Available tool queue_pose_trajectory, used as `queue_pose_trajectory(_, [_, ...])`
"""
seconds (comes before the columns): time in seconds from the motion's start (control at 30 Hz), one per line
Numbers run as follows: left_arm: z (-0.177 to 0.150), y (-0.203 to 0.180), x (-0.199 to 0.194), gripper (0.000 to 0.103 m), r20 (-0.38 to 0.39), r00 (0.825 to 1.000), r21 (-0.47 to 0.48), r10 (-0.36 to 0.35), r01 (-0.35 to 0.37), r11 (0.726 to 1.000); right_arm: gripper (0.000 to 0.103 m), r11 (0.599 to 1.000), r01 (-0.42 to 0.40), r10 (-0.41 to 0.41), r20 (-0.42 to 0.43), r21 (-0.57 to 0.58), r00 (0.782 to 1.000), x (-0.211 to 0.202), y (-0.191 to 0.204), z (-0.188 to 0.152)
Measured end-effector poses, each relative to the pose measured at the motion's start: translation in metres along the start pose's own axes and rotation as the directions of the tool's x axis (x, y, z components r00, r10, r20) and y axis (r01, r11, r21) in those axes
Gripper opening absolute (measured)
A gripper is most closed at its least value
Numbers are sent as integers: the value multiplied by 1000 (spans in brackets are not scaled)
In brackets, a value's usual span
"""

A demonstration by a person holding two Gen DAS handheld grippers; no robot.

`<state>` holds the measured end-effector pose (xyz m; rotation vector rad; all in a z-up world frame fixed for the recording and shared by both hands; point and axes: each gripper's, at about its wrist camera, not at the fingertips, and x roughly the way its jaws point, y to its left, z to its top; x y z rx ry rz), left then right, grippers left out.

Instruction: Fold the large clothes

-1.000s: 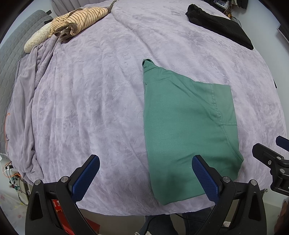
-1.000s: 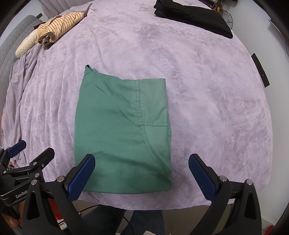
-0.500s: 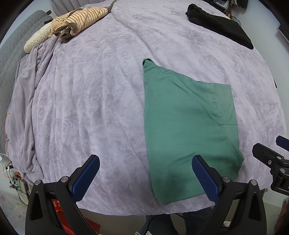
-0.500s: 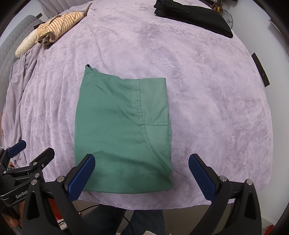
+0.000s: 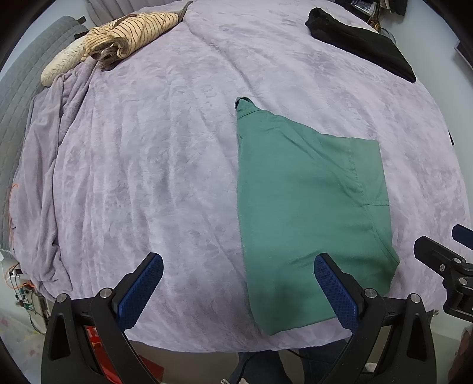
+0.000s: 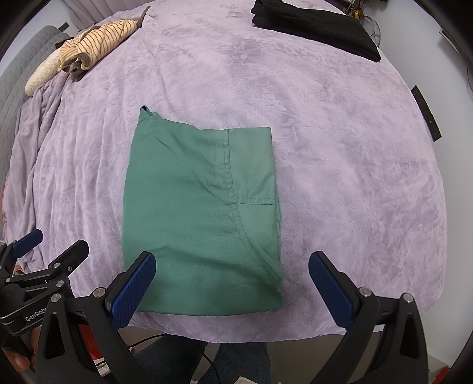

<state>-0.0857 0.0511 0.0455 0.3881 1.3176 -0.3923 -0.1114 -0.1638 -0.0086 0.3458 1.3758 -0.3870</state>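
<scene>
Shirt [image 6: 201, 218], green and folded into a block, lies flat on the bed [image 6: 340, 165] near its front edge, and nothing is holding it. The right gripper [image 6: 232, 291] hangs above that edge with its two blue pads wide apart; one pad [image 6: 133, 291] is over the shirt's near left corner and the other is off to the side of the shirt. The left gripper [image 5: 236, 291] is wide apart too; one of its pads [image 5: 335, 291] is over the shirt's near edge and the other is over bare blanket. No pad touches the cloth as far as I can see.

A soft purple blanket covers the bed. There is one green shirt, one striped tan cloth [image 5: 133, 32] bunched up far from the shirt at the back left corner, and one black cloth [image 6: 313, 23] folded at the back right. A grey padded headboard [image 5: 17, 88] stands beside the striped cloth. Pale walls are behind the bed.
</scene>
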Motion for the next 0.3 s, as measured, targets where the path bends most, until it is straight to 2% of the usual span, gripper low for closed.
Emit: queue_pose_trajectory(0.3, [2, 0, -2, 102, 6, 1000, 2, -11, 11, 1000, 103, 1000, 2, -2, -1, 6, 1000, 0, 3, -3])
